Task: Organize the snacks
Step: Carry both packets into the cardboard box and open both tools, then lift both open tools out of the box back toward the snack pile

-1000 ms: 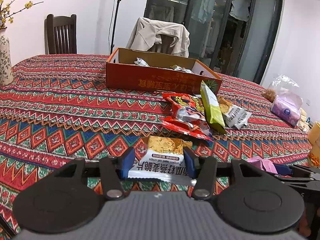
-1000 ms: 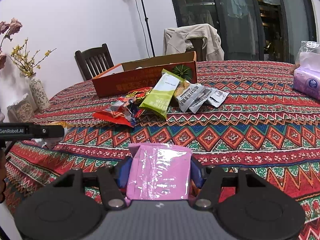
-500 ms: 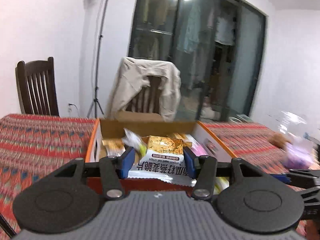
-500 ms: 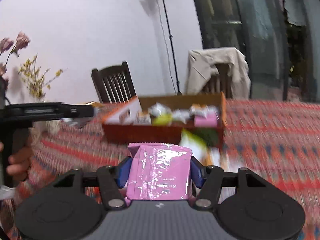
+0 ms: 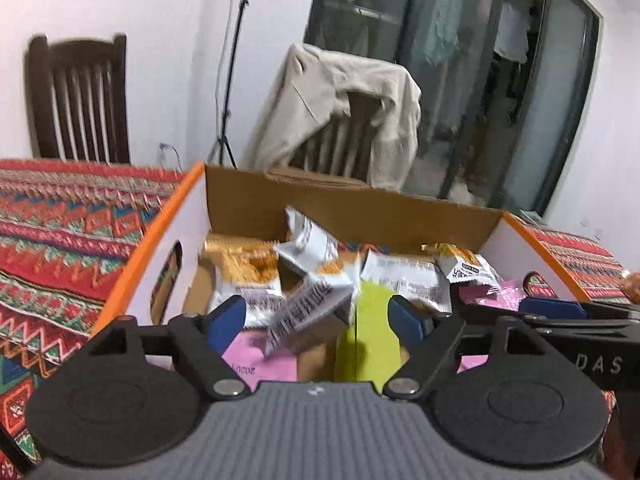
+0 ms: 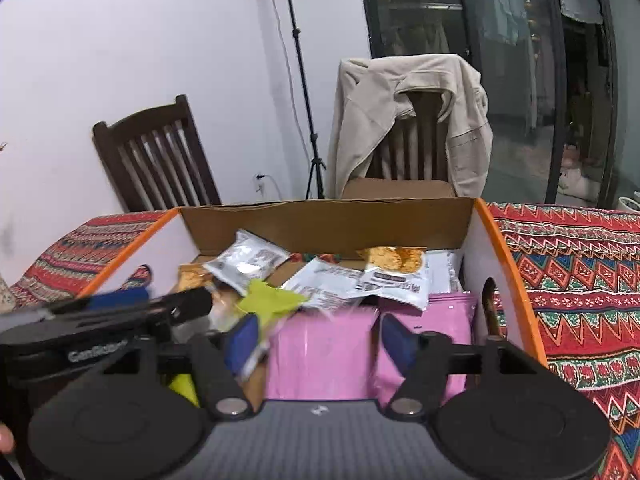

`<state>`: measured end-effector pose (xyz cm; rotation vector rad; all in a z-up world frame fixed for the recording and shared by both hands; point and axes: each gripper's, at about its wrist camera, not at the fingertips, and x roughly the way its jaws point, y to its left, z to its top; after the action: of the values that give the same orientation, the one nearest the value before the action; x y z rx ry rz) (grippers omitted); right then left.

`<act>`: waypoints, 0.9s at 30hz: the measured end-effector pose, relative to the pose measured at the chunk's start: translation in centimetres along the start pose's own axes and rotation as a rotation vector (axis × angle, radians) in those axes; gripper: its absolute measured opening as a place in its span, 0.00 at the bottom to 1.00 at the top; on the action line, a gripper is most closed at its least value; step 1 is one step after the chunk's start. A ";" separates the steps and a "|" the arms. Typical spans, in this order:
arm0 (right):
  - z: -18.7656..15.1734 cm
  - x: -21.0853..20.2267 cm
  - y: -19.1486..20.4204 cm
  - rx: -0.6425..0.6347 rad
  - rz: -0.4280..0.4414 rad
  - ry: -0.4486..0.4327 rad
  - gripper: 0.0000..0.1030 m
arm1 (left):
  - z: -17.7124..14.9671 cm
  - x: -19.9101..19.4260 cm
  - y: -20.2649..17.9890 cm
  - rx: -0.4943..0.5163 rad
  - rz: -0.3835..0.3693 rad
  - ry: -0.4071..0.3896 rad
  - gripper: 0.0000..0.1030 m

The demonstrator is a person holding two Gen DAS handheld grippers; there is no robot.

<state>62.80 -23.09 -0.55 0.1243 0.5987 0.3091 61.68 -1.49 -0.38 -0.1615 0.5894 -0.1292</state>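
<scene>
Fingers of both the left hand-held gripper (image 5: 318,316) and right hand-held gripper (image 6: 316,336) spread, released, over the box (image 6: 496,248).

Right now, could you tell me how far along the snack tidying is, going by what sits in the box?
Done: several packets, white-and-orange, silver, green and pink, already lie in the cardboard box. In hand: nothing gripped; the left claw and right claw both hover open over the box, a white packet tumbling below the left one. Left: cannot tell, since the tablecloth in front of the box is out of view.
</scene>
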 end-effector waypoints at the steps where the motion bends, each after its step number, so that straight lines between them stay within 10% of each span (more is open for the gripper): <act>1: 0.1 0.3 -0.1 -0.004 0.000 0.019 0.74 | 0.2 0.0 0.3 -0.011 -0.009 0.006 0.78; 16: 1.7 -9.3 0.9 -0.093 0.024 -0.109 0.71 | 3.2 -11.6 -3.6 0.207 -0.075 -0.097 0.83; 27: -4.8 -27.1 -0.8 -0.146 0.000 -0.211 0.77 | -6.1 -28.2 -5.6 0.266 -0.075 -0.194 0.98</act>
<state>39.06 -32.44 9.86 0.0160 0.3659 0.3339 34.62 -2.98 10.97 0.0622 0.3682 -0.2598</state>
